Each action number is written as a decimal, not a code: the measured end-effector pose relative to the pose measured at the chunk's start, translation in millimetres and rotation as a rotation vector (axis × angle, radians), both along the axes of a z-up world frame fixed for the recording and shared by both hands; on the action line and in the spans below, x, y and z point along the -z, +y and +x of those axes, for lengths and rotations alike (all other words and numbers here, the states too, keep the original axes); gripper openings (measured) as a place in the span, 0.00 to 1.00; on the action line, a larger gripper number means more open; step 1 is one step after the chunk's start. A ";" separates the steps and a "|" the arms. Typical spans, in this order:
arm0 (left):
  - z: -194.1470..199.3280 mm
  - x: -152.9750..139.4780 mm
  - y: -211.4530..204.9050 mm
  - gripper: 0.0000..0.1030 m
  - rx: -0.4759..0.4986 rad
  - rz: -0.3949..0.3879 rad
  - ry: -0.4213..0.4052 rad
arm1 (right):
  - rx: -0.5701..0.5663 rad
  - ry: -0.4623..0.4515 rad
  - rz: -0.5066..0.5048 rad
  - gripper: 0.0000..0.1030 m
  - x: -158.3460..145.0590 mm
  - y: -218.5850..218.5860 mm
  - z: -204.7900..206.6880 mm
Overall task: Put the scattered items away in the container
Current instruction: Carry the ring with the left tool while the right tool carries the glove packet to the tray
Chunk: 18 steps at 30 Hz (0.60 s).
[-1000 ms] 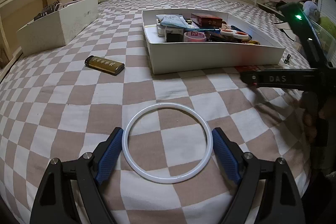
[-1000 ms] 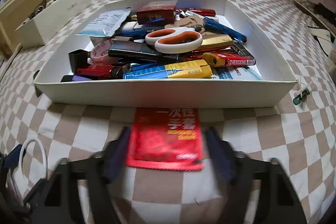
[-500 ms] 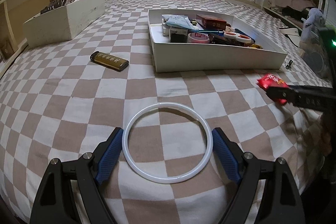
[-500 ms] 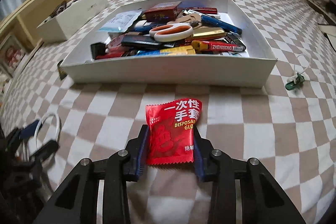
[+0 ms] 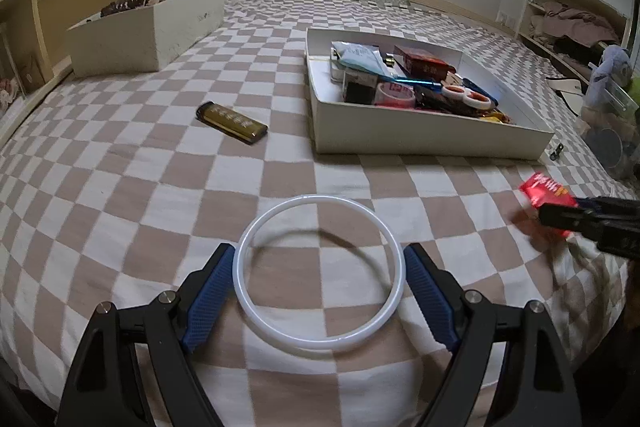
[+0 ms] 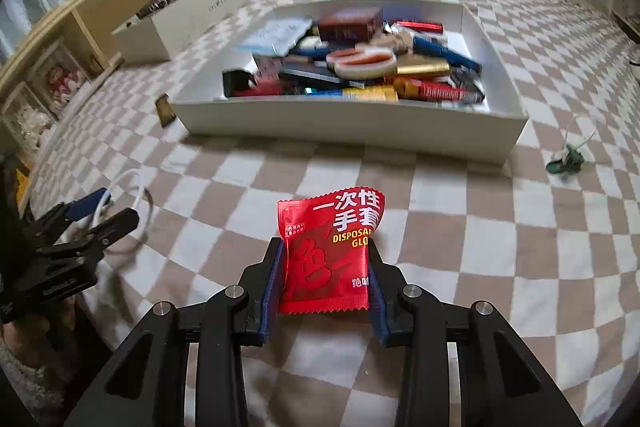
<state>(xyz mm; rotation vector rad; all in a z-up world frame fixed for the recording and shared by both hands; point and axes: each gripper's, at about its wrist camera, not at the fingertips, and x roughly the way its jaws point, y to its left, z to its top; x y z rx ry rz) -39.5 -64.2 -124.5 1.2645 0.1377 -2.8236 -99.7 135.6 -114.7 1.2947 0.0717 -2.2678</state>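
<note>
A checkered bed [image 5: 168, 187] carries everything here. On it lies a shallow white tray [image 6: 352, 131], heaped with small goods: orange-handled scissors [image 6: 362, 61], a dark red box [image 6: 348, 25], a pale blue packet [image 6: 276, 35], a roll of tape [image 5: 395, 95], gold and blue lighters and pens. Farther back beside the wooden shelf stands a taller white box [image 5: 148, 27] with dark things in it, too small to tell. A gold lighter [image 5: 231, 122] lies loose on the bed, left of the tray. The left claw [image 5: 319, 285] stands wide, its pads against the white ring [image 5: 319, 271], held above the bed. The right claw [image 6: 323, 277], its jaws having just closed, grips the red glove packet [image 6: 326, 259] in front of the tray's near wall.
</note>
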 end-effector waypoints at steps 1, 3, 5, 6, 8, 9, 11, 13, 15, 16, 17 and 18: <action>-0.2 -2.6 -0.6 0.82 -0.002 0.002 0.005 | 0.001 0.005 -0.007 0.37 -3.5 1.3 0.8; -0.2 -8.3 -1.0 0.82 -0.002 0.009 0.014 | 0.006 0.018 -0.026 0.37 -11.2 4.6 2.5; -0.1 -15.1 -0.1 0.82 0.004 0.004 0.026 | 0.009 0.020 -0.045 0.37 -16.6 7.6 2.8; -0.1 -18.9 0.3 0.82 0.007 -0.001 0.032 | 0.011 0.021 -0.051 0.37 -19.0 8.6 2.9; 0.6 -26.6 -0.2 0.82 0.010 0.002 0.045 | 0.014 0.025 -0.060 0.37 -23.6 9.7 3.4; 1.1 -30.5 -0.7 0.82 0.012 0.007 0.051 | 0.015 0.025 -0.063 0.37 -26.1 10.1 3.3; 2.5 -39.7 -1.0 0.82 0.020 0.013 0.069 | 0.019 0.030 -0.072 0.37 -31.5 11.3 4.0; 1.6 -46.8 -0.7 0.82 0.028 0.013 0.082 | 0.027 0.044 -0.083 0.37 -38.2 13.5 5.5; 0.7 -53.7 -1.0 0.82 0.035 0.018 0.095 | 0.031 0.057 -0.096 0.37 -44.5 15.5 5.4; -1.0 -57.2 -1.1 0.82 0.038 0.023 0.101 | 0.034 0.063 -0.105 0.37 -47.7 16.7 4.4; -2.9 -59.7 -1.2 0.82 0.039 0.027 0.103 | 0.035 0.065 -0.112 0.37 -49.9 17.6 3.3; -5.1 -62.4 -1.1 0.82 0.042 0.031 0.107 | 0.035 0.067 -0.119 0.37 -52.2 18.4 1.3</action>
